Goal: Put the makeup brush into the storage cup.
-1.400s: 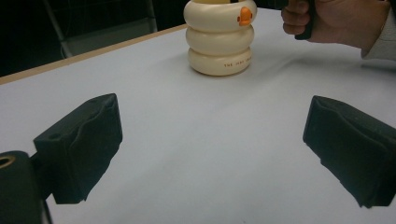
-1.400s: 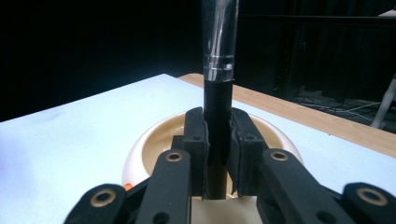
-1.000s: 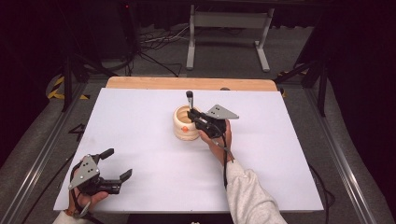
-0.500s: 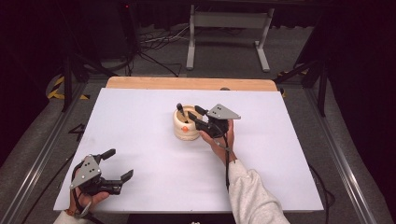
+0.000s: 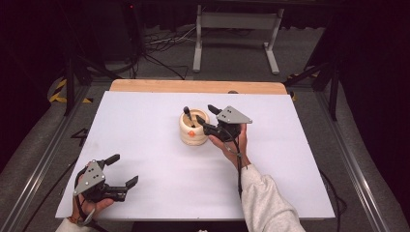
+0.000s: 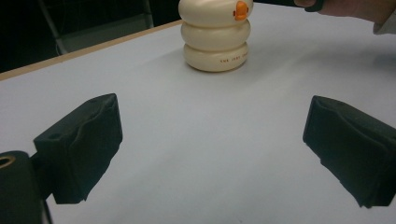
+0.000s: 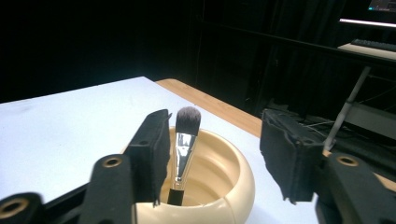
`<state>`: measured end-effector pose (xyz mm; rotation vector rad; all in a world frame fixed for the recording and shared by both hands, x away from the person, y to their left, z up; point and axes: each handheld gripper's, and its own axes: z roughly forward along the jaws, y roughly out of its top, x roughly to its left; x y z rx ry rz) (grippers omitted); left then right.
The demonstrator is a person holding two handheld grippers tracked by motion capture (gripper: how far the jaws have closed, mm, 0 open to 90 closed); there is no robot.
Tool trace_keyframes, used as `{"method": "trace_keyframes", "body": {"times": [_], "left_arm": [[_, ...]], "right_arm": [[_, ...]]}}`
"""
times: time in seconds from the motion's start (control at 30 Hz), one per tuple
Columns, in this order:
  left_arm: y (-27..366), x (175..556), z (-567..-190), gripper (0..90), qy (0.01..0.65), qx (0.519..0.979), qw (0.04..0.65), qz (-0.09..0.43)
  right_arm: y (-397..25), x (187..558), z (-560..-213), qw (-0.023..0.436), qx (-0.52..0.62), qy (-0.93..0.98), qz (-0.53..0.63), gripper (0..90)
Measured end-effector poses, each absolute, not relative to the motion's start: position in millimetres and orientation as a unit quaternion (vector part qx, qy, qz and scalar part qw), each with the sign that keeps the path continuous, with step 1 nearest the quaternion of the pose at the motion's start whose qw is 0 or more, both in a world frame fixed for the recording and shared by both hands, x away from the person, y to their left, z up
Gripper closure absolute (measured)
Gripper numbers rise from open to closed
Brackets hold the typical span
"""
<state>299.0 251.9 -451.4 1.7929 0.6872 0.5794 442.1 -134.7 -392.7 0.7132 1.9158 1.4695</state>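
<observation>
Brush standing in cream holder, both grippers released.
Left gripper (image 5: pixel 116 171) idles near-left on worktop (image 5: pixel 145 125), fingers spread. Mid-worktop, right gripper (image 5: pixel 205 116) fingers gape over holder (image 5: pixel 193 129); brush (image 7: pixel 184 144) leans inside. Risk: left finger (image 7: pixel 152 144) nudging brush could topple holder.

Holder at mid-table, one gripper beside it, the other at the near left corner

A ringed holder (image 5: pixel 194 129) stands near the middle of the table (image 5: pixel 145 116), with a brush (image 7: pixel 185 140) upright inside it, bristles up. The right gripper (image 5: pixel 212 116) sits just right of the holder, its jaws apart over the rim. The left gripper (image 5: pixel 121 171) lies well apart at the near left corner, jaws apart, facing the holder.
</observation>
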Motion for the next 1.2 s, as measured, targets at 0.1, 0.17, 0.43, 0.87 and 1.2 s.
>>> {"method": "trace_keyframes", "body": {"times": [0.1, 0.17, 0.43, 0.87, 1.2], "left_arm": [[253.4, 298.1, -450.2, 5.4, 0.287, 0.753, 0.537, 0.249], [254.5, 296.9, -449.4, 5.2, 0.29, 0.747, 0.542, 0.253], [256.0, 293.7, -446.6, 5.1, 0.287, 0.742, 0.545, 0.264], [255.4, 290.8, -444.8, 4.4, 0.289, 0.734, 0.551, 0.272], [256.3, 292.2, -445.3, 3.7, 0.293, 0.732, 0.551, 0.271]], "right_arm": [[-135.8, 440.5, -389.3, 0.318, 0.267, 0.724, 0.551, 36.0], [-137.4, 438.4, -385.6, 0.327, 0.265, 0.723, 0.548, 33.7], [-144.3, 433.6, -376.2, 0.342, 0.26, 0.722, 0.542, 25.1], [-156.4, 430.0, -368.8, 0.361, 0.273, 0.723, 0.522, 11.9], [-163.1, 425.0, -363.4, 0.371, 0.271, 0.725, 0.512, 10.5]]}}
